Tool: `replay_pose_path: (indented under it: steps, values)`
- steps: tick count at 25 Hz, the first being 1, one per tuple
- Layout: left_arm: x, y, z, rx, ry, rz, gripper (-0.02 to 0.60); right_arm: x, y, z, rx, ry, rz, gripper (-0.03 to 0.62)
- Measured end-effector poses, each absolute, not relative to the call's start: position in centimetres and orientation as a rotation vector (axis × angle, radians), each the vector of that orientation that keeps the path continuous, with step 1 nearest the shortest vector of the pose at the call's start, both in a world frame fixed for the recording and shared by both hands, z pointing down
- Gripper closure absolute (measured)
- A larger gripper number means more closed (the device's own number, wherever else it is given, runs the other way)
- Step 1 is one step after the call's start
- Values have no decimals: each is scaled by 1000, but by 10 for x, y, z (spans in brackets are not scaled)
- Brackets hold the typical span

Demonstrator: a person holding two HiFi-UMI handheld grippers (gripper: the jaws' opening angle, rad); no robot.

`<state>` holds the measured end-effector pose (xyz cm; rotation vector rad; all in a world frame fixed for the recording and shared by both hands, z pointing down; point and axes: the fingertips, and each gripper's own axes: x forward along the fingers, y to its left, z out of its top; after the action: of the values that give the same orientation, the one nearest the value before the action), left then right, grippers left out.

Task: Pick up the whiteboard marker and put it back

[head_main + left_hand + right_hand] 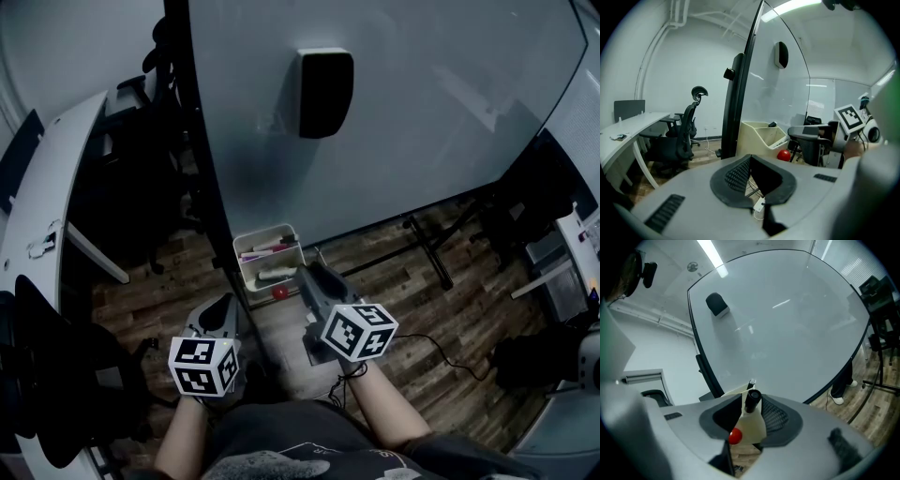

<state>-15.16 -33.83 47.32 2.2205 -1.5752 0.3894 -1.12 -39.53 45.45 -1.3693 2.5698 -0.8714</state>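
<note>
A black-capped whiteboard marker stands in the cream tray at the foot of the whiteboard. My right gripper is open, its pads on either side of the marker's end and apart from it. In the head view the right gripper reaches to the tray, which holds a few markers. My left gripper hangs back at the lower left, apart from the tray. In its own view the left gripper is shut, with nothing between its pads.
A black eraser sticks high on the whiteboard. A red ball sits just below the tray. Office chairs and a curved white desk stand to the left. Stand legs and cables cross the wooden floor on the right.
</note>
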Motion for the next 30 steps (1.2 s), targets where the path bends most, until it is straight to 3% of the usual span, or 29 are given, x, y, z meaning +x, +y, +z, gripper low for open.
replay_pose_path:
  steps: [9,30]
  values:
    - [-152,-337,478,2203,-1583,400,568,-12,-393,442,-1349,2581,-777,503]
    - [-117,-287,444,2233,-1673,341,568,35,-337,359,-1212,2542,-513,507]
